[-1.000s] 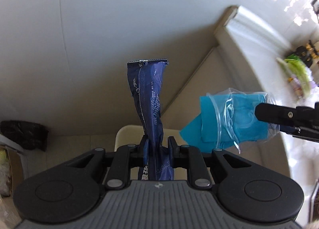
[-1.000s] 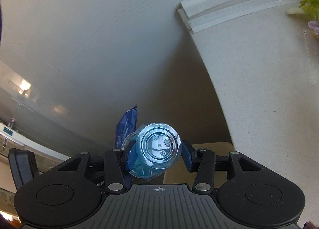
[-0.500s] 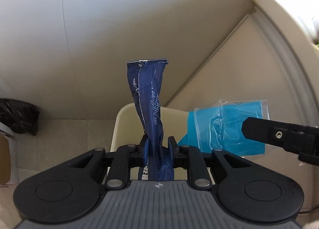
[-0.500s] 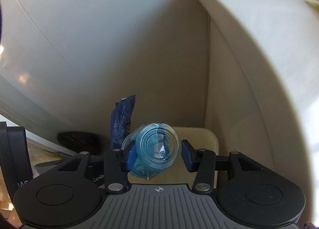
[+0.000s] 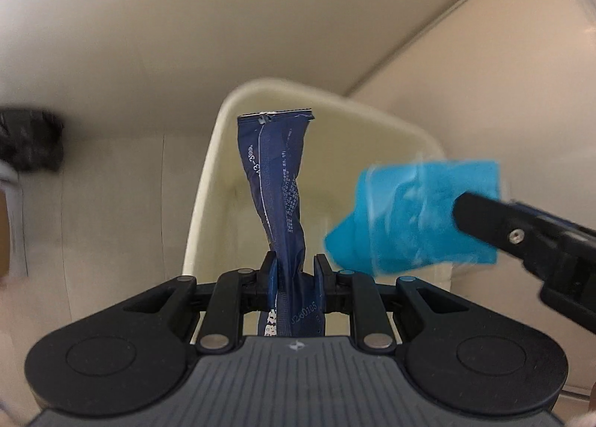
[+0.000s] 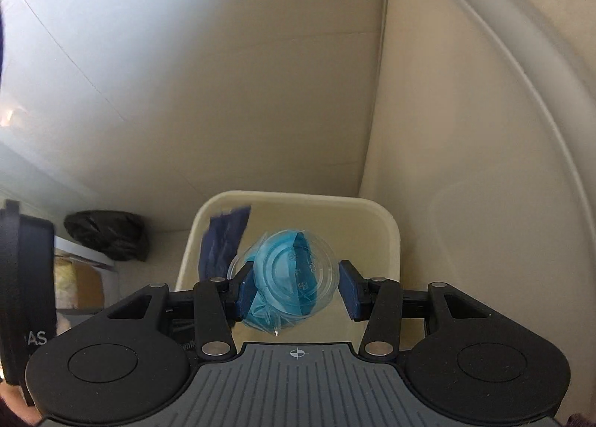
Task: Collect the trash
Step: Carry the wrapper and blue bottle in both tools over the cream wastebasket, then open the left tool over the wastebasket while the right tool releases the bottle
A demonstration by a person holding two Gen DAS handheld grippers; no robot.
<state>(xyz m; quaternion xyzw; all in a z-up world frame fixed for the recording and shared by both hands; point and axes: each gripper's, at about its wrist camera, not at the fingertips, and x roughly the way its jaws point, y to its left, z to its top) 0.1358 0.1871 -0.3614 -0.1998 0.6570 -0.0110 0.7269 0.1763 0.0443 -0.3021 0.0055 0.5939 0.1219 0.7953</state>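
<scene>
A dark blue wrapper [image 5: 277,188] stands up from my left gripper [image 5: 296,272], which is shut on its lower part. My right gripper [image 6: 296,287] is shut on a clear plastic cup stuffed with light blue material [image 6: 294,276]. Both hang just above a cream waste bin [image 5: 208,181] whose open mouth lies below them. In the left wrist view the cup [image 5: 409,214] and the right gripper's dark finger [image 5: 495,222] come in from the right. In the right wrist view the wrapper [image 6: 223,241] shows left of the cup, over the bin [image 6: 389,237].
The bin stands in a corner between a pale wall [image 6: 223,92] and a cream cabinet side [image 6: 465,129]. A black bag [image 6: 108,237] lies on the floor to the bin's left, beside a box [image 6: 80,278].
Both grippers have come down and tilted towards the bin, which now fills the middle of both views. The countertop with its objects has left the picture. Both grips are unchanged.
</scene>
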